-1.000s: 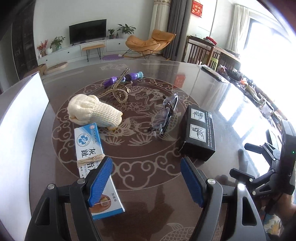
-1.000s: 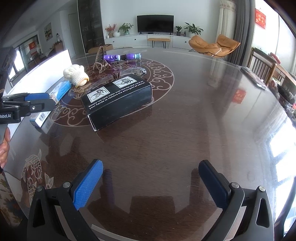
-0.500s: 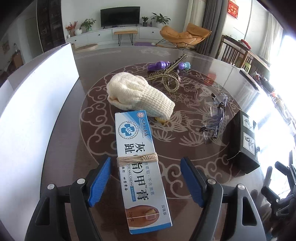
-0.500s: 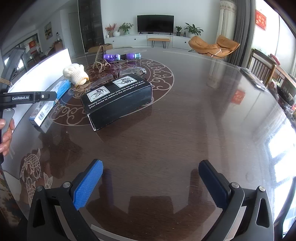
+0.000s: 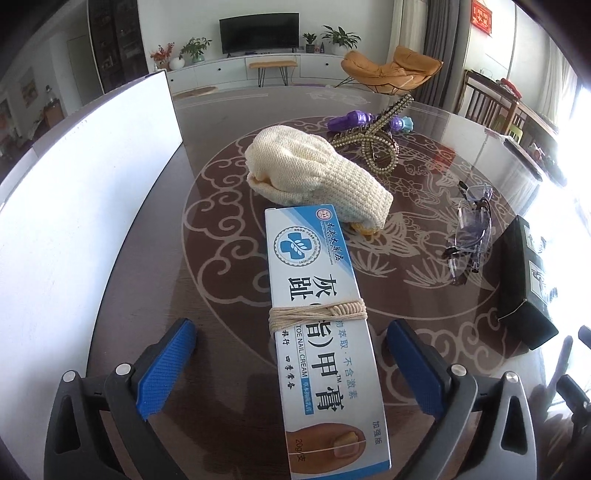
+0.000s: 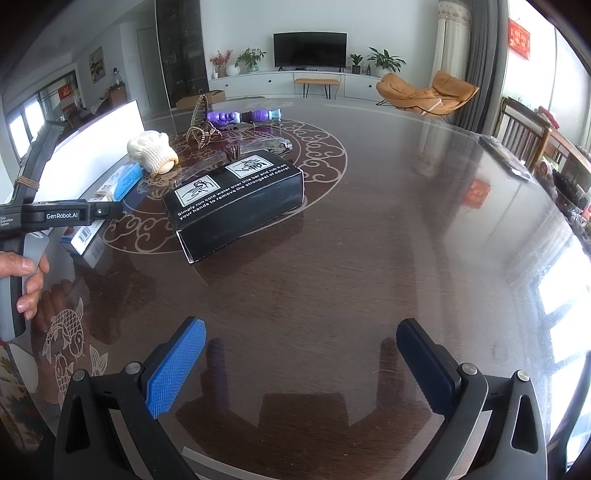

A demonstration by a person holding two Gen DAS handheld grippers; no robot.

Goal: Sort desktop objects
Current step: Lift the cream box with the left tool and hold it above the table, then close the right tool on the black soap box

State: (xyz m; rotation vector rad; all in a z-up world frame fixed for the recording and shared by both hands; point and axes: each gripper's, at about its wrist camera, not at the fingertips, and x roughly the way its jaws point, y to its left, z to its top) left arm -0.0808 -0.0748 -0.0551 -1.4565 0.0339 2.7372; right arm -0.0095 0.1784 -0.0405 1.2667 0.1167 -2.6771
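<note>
The left gripper [image 5: 290,363] is opening its jaws around the blue-and-white cardboard cream box [image 5: 316,332], not pressing it. Beyond the box, a cream knitted glove [image 5: 314,173] is lying. The right gripper [image 6: 301,369] is hanging released, grasping nothing.

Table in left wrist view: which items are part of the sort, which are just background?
For the sort:
- nail cream box, between the opening left claw pads, untouched
- knit glove
- glasses
- black box
- beaded clip
- purple toy

Background:
- white board
- TV
- orange chair
</note>
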